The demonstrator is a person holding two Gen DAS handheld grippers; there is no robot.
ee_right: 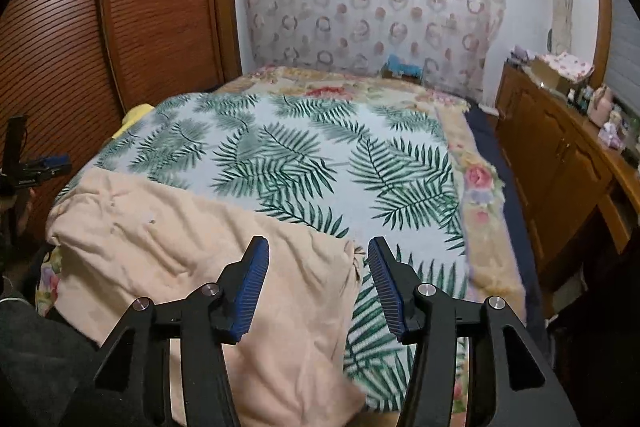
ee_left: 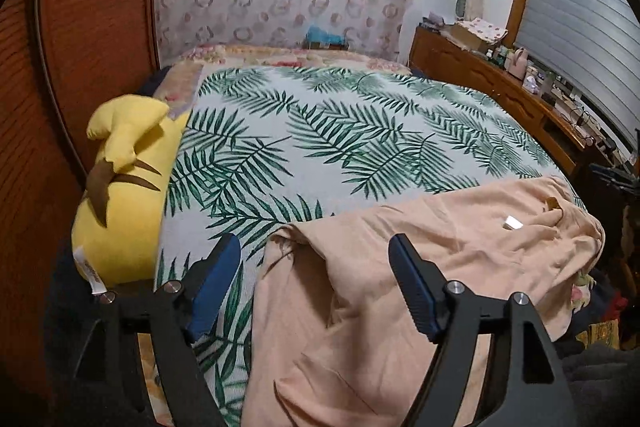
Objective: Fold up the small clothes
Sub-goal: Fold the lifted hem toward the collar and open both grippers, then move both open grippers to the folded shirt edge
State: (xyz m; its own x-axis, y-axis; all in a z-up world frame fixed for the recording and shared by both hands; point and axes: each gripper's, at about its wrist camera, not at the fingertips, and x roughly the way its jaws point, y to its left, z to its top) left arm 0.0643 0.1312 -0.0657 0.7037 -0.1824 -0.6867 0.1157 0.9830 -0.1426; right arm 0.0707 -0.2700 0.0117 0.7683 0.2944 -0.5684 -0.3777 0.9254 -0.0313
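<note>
A palm-leaf bedspread is seen ahead of both tools, a peach garment below them. The left gripper and right gripper are held spread, angled downward, pinching nothing.

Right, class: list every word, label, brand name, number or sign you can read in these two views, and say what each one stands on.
No text can be read in either view.
Tag on the yellow plush toy: print is there, too blurred to read.
White tag on the peach garment: nothing readable on it.
Bottles and boxes on the wooden dresser: too small to read.
</note>
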